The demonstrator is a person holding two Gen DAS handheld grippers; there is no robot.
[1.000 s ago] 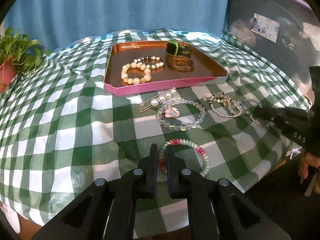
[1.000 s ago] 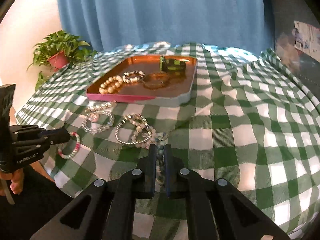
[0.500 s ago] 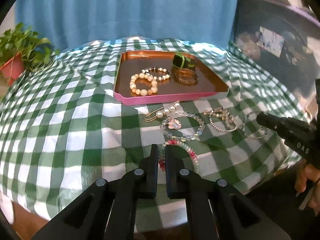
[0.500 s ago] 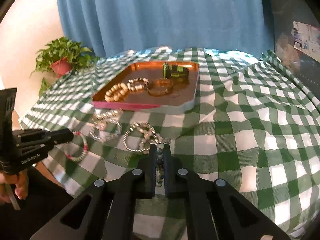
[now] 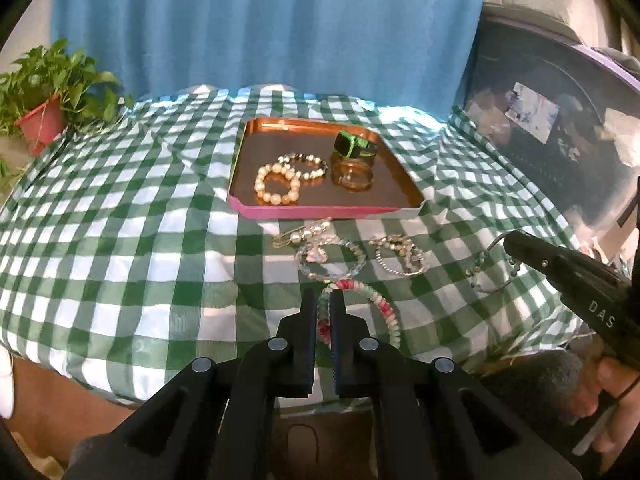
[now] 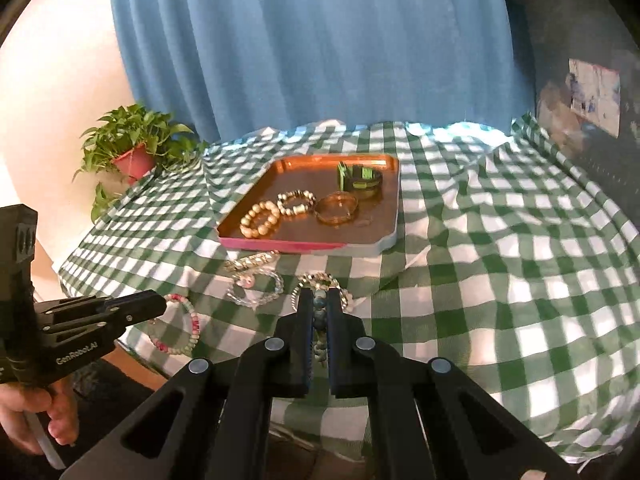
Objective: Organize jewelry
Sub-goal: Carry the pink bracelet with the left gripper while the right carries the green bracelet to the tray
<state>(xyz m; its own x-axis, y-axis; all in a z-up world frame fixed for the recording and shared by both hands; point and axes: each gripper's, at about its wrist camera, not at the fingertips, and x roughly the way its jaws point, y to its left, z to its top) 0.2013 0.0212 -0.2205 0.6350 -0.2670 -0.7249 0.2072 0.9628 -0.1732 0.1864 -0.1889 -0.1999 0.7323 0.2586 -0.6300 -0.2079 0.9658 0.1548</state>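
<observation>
We hold a black two-finger left gripper [image 5: 323,304] with its jaws closed on a pink, white and mint beaded bracelet [image 5: 380,308]; the bead loop hangs out to the right of the fingertips, above the green-and-white checked tablecloth [image 5: 120,240]. Our black right gripper [image 6: 320,304] is likewise clamped shut on a strand of grey-blue beads [image 6: 319,320], which runs up between the fingers and dangles below them.

Beyond both grippers lies the copper-coloured rectangular tray with a pink rim [image 5: 280,212]. Inside it rest a chunky cream pearl bracelet [image 5: 276,184], a smaller mixed-bead bracelet [image 5: 308,164], an amber bangle [image 5: 352,174] and a green-and-black watch [image 5: 352,146]. Between tray and grippers, on the cloth, sit a gold pearl clip [image 5: 304,234], a clear crystal bracelet with a pink charm [image 5: 332,260] and a silvery tangle of chains [image 5: 400,256].

The left wrist view shows the right gripper from the side, with the grey-blue strand looping beneath its tip, plus a dark container at far right. The right wrist view shows the left gripper's flank, the hand [image 6: 36,412] gripping it, and the potted green plant in a red pot [image 6: 132,156].
</observation>
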